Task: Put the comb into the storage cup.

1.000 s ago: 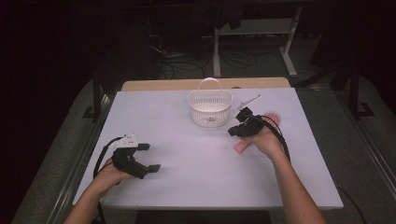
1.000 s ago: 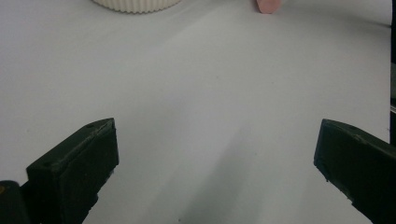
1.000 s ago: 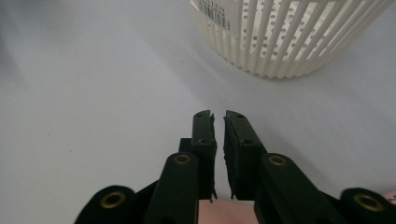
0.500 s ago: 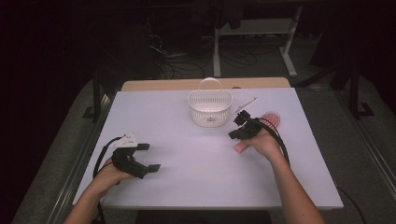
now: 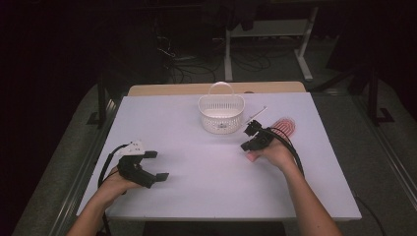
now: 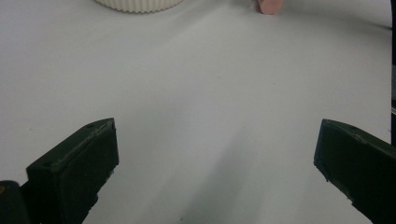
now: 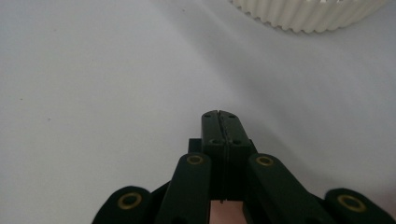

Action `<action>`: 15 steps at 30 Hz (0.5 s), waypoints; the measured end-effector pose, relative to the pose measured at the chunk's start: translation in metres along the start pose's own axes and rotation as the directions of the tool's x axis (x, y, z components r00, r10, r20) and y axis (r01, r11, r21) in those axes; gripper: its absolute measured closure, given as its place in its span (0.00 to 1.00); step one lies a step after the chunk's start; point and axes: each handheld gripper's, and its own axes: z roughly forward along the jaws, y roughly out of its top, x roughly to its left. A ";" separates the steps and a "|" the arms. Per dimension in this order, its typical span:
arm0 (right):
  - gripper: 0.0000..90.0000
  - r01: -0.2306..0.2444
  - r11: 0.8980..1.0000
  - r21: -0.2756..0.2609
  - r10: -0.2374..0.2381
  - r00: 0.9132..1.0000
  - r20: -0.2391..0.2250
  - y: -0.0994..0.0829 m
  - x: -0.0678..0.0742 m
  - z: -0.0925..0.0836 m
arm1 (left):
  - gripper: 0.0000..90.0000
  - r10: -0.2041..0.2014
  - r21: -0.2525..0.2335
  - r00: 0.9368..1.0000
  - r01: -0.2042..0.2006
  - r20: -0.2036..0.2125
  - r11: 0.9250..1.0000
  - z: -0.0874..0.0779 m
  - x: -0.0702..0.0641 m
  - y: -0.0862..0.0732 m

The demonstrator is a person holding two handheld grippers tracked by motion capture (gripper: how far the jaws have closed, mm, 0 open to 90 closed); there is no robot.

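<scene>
White ribbed basket point(image 5: 221, 114) sits upper centre of the surface point(image 5: 206, 196); right gripper point(image 5: 252, 136), jaws pressed together and empty, must spread before reaching it, while left gripper point(image 5: 156, 165) rests spread lower left.

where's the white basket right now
In the high view the white basket stands on the table toward its far edge, near the middle, just left of the right gripper. A pink ribbed thing lies on the gripper's other side.
</scene>
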 end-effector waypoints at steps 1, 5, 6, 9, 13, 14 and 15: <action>0.99 0.000 1.000 0.000 0.000 1.000 0.000 0.000 0.000 0.000 | 0.00 0.000 0.000 1.000 0.000 0.000 1.000 0.000 0.000 0.000; 0.99 0.000 1.000 0.011 0.000 1.000 0.001 -0.001 0.001 0.002 | 0.00 0.000 0.000 1.000 0.000 0.002 1.000 0.000 0.000 0.000; 0.99 0.000 1.000 0.016 0.000 1.000 0.002 -0.002 0.000 0.002 | 0.00 0.000 -0.001 1.000 0.000 0.001 1.000 0.000 0.000 0.000; 0.99 0.000 1.000 0.022 0.000 1.000 0.002 -0.003 0.000 0.003 | 0.00 0.000 0.000 1.000 0.000 0.002 1.000 0.000 0.000 0.000; 0.99 -0.003 1.000 0.031 0.003 1.000 0.000 -0.004 0.001 0.004 | 0.00 0.000 -0.001 1.000 0.000 0.002 1.000 0.000 0.000 0.000; 0.99 -0.003 0.999 0.033 0.003 1.000 0.001 -0.004 0.001 0.005 | 0.00 0.000 -0.002 1.000 0.000 0.002 1.000 0.000 0.000 0.000; 0.99 -0.002 0.999 0.033 0.002 1.000 0.002 -0.004 0.001 0.005 | 0.00 0.000 0.000 1.000 0.000 0.002 1.000 -0.001 0.000 0.000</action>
